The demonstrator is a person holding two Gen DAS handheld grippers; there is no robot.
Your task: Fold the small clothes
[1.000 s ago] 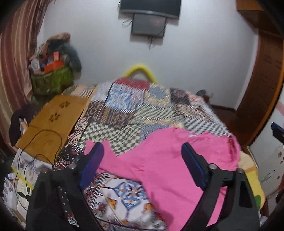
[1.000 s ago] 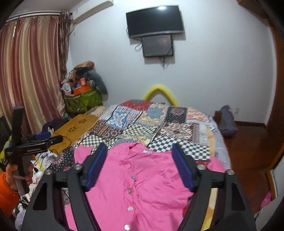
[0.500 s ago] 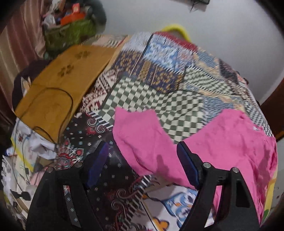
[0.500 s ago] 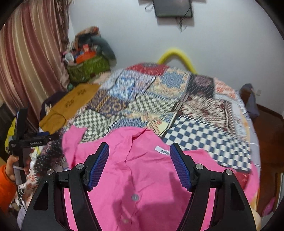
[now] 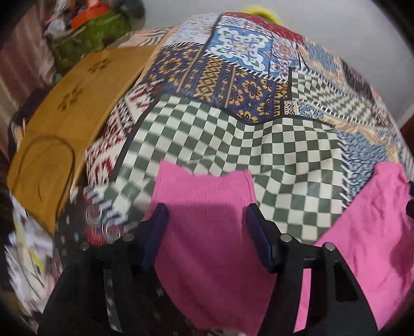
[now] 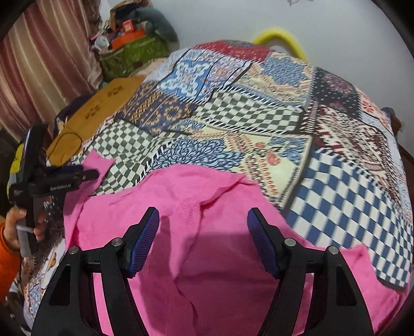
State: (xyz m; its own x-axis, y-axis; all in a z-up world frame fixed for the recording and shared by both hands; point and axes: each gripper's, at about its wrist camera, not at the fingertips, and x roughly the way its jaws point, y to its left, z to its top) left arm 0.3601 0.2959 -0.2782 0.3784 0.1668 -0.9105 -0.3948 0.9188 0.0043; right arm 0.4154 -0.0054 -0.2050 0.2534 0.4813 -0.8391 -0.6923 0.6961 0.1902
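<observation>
Now Both Grippers Hung Wide Over the Pink Shirt

Underneath lay the patchwork quilt [image 6: 271, 124], covering the bed. On its near side the pink shirt [image 6: 207, 232] was spread flat, one sleeve [image 5: 204, 206] reaching out over green checks. Beside the bed sat a mustard mat [image 5: 72, 129]. The right gripper [image 6: 203, 237] hung wide apart over the collar. The left gripper [image 5: 207, 232] straddled the sleeve, equally wide, gripping nothing.

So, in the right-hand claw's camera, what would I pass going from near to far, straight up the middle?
Right claw, open → pink shirt → patchwork quilt → yellow curved bar at the bed's far end → white wall.
</observation>
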